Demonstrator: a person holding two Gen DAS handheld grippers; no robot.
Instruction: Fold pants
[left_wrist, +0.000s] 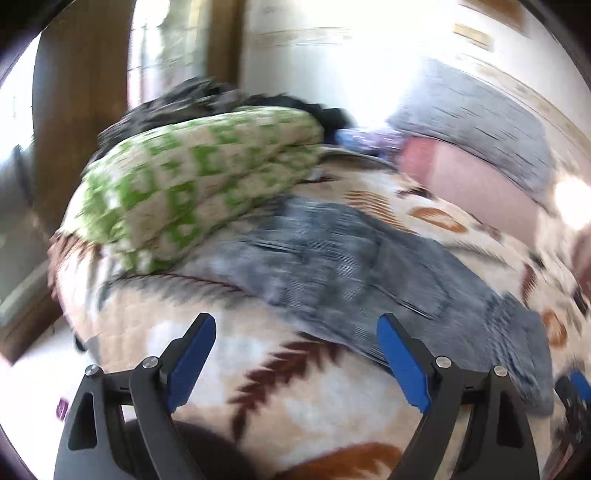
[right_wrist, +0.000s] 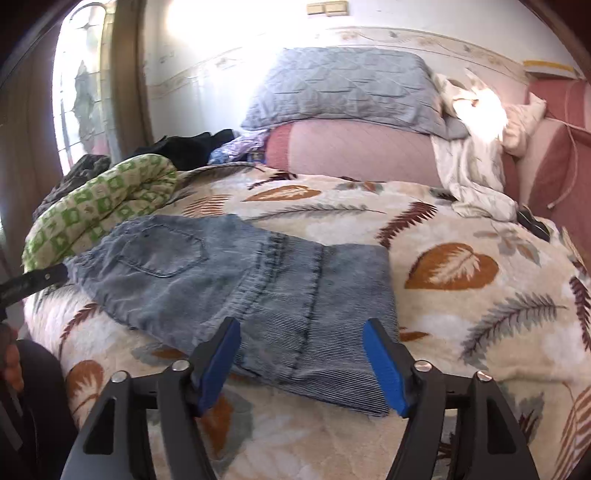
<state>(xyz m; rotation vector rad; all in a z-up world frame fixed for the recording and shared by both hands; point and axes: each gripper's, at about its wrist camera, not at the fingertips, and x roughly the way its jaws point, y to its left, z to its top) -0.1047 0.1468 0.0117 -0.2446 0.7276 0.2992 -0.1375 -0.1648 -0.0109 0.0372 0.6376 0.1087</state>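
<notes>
Grey-blue denim pants (right_wrist: 236, 280) lie folded flat on the leaf-patterned blanket (right_wrist: 461, 295) of a bed, back pocket up. In the blurred left wrist view the pants (left_wrist: 354, 273) lie ahead and to the right. My left gripper (left_wrist: 295, 332) is open and empty above the blanket, near the pants' near edge. My right gripper (right_wrist: 301, 336) is open and empty, just over the pants' near right part. The tip of the left gripper (right_wrist: 37, 282) shows at the left edge of the right wrist view.
A rolled green-checked blanket (right_wrist: 99, 206) lies left of the pants. Dark clothes (right_wrist: 192, 146) are behind it. A grey pillow (right_wrist: 343, 88) and pink bolster (right_wrist: 354, 151) sit at the headboard. White bedding (right_wrist: 472, 162) is at the right. A window (right_wrist: 81, 85) is on the left.
</notes>
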